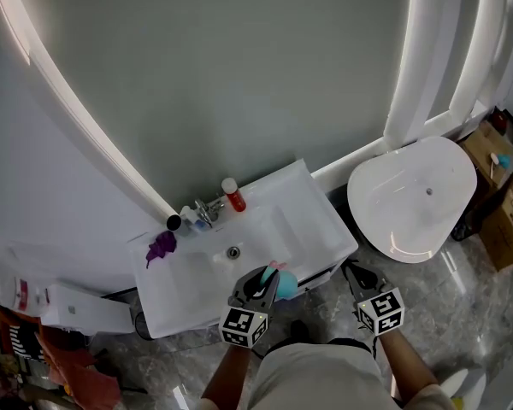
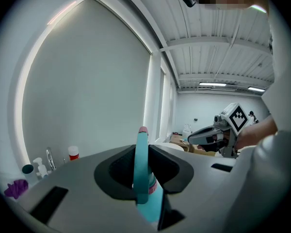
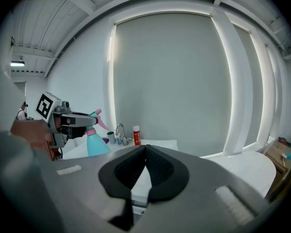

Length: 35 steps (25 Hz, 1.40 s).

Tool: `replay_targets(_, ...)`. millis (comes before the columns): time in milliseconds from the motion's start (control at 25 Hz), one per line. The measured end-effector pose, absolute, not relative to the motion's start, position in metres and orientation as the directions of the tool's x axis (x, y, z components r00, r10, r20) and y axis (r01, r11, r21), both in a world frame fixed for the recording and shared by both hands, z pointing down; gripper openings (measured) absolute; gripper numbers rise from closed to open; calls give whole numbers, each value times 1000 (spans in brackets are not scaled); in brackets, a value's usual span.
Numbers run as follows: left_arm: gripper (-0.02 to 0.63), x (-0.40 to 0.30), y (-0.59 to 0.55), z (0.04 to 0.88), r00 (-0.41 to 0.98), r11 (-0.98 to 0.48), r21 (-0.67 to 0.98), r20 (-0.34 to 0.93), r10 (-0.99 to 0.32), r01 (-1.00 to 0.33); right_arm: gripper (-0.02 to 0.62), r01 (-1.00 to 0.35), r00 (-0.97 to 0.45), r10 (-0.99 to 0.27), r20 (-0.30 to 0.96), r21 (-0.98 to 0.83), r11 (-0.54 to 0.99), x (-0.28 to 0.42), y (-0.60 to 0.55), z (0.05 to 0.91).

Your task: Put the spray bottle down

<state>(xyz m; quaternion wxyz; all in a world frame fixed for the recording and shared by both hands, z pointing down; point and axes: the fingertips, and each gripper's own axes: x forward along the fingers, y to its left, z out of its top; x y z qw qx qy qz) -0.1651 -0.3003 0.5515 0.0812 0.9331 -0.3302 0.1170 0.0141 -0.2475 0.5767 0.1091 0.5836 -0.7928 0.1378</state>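
Clamping the teal spray bottle (image 2: 144,188) at its neck in the left tongs (image 1: 258,287), lower centre of the head view, at the white washbasin's (image 1: 312,216) front edge, right tongs (image 3: 145,150) pressed together and empty, lower right, off the basin's corner.

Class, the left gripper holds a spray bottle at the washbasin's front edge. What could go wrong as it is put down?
1. The left gripper grips the spray bottle high, near its trigger, so the body may swing or land tilted.
2. It hangs by the washbasin's front rim. Set there, it could topple off or slide into the bowl.
3. Placed further back, it might knock the red-capped bottle by the tap.
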Motion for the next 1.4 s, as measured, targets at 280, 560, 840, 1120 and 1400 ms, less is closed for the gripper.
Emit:
replay_targets(280,78,-165,-318,552,765,-776,86,265,-587,-625,10,-957,-288,-894,343,-74,281,10,-264,574)
replay_targets(560,78,-152,-322,552,766,-777,88,267,-585,-624,10,-954,-297,-888,350,-65,294,21,-267,574)
replay_targets(840,78,-128,-333,556,741,-753,82,278,-612,-653,11,-941,-333,-873,356,-66,332,46,-278,580)
replay_targets(1120,78,-90,-348,558,706,-720,69,280,-651,-691,11,-925,-375,-851,368,-84,371,85,-295,587)
replay_targets(1400,78,-40,-362,568,692,-713,28,273,-668,-700,11,-911,-407,-833,375,-102,399,122,-309,598)
